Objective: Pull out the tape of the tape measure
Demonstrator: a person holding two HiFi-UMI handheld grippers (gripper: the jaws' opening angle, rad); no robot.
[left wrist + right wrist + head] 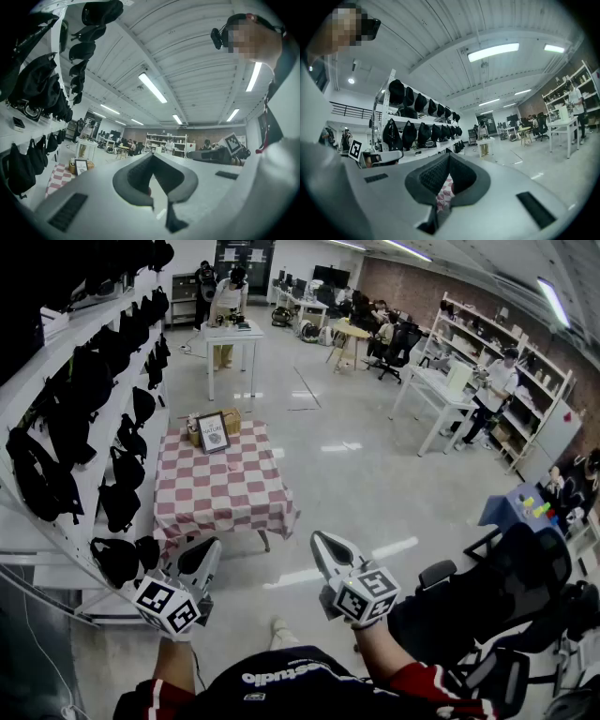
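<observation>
Left gripper [208, 546] and right gripper [322, 542], fingers [431, 176] pressed together; checkered table [225, 491], perhaps boxes [232, 419], ahead.

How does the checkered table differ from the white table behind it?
The checkered table wears a red-and-white cloth draped over its sides; the white table has none, and its legs are bare. The checkered table stands nearer in the head view, the white table farther back. Both sit beside the bag shelves.
</observation>
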